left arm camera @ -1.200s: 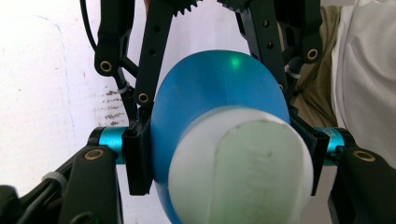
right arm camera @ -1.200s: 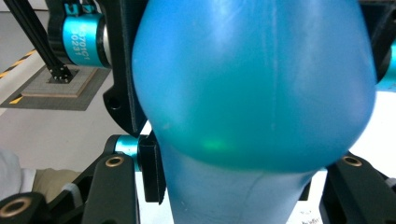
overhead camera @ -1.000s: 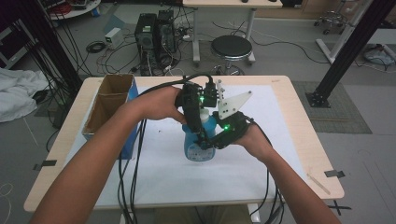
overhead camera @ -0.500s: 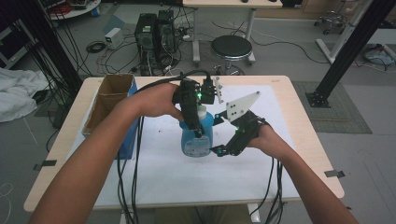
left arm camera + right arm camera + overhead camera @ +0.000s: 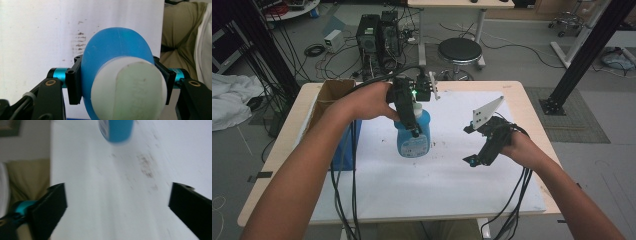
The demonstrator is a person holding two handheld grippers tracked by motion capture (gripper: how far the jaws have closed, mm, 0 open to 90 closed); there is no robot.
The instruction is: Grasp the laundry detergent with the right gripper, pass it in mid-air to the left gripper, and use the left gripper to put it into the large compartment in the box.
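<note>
A blue bottle (image 5: 413, 144) with a white cap stands upright over the white sheet (image 5: 462, 190), left of the table's middle. My left gripper (image 5: 414, 127) comes down from above and is shut on its upper part. In the left gripper view the pads clamp both sides of the bottle (image 5: 117, 47) just below the cap (image 5: 128, 90). My right gripper (image 5: 469, 145) hovers well to the right of the bottle. Its jaws have just been opening and stand wide apart with nothing between them. The right gripper (image 5: 117, 205) view shows the bottle's base (image 5: 116, 130) far ahead.
An open cardboard box (image 5: 329, 95) sits at the table's left edge with a blue object (image 5: 346, 145) beside it. Cables trail from both grippers across the sheet. Faint brown stains (image 5: 146, 168) mark the sheet. A stool (image 5: 459, 50) and computer towers (image 5: 377, 35) stand behind the table.
My right gripper, which was up against the bottle beside the left gripper, has opened and pulled away to the right. The left gripper keeps its hold on the bottle.
</note>
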